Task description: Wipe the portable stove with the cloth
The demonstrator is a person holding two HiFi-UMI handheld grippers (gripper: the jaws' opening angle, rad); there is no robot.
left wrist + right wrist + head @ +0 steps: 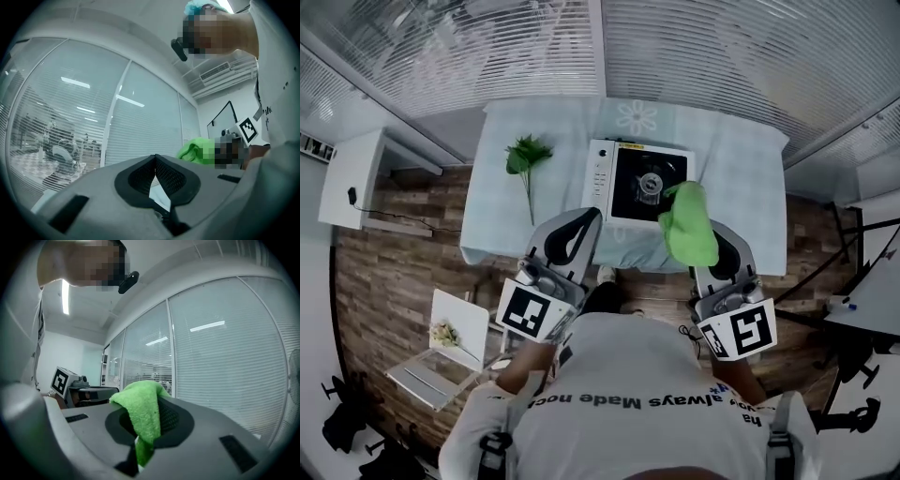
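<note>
Head view is showing a table [741,178] under a pale cloth cover, standing against a wall of glass with blinds, and the person is standing at its near edge. The portable stove [642,183], white with a black top and a round burner at its middle, is sitting on the table near that near edge. The left gripper [155,159] is being held up beside the stove's near left corner, its jaws resting together at the tips with nothing between them. The right gripper [154,404] is pointing up towards the blinds, its jaws pinching the green cloth [140,411], which is draping over the top of the jaws and hanging down between the pads. From above, the cloth is overlapping the stove's near right corner; whether it is touching the stove cannot be told. A small leafy sprig [527,159] is lying on the table, left of the stove and apart from it.
</note>
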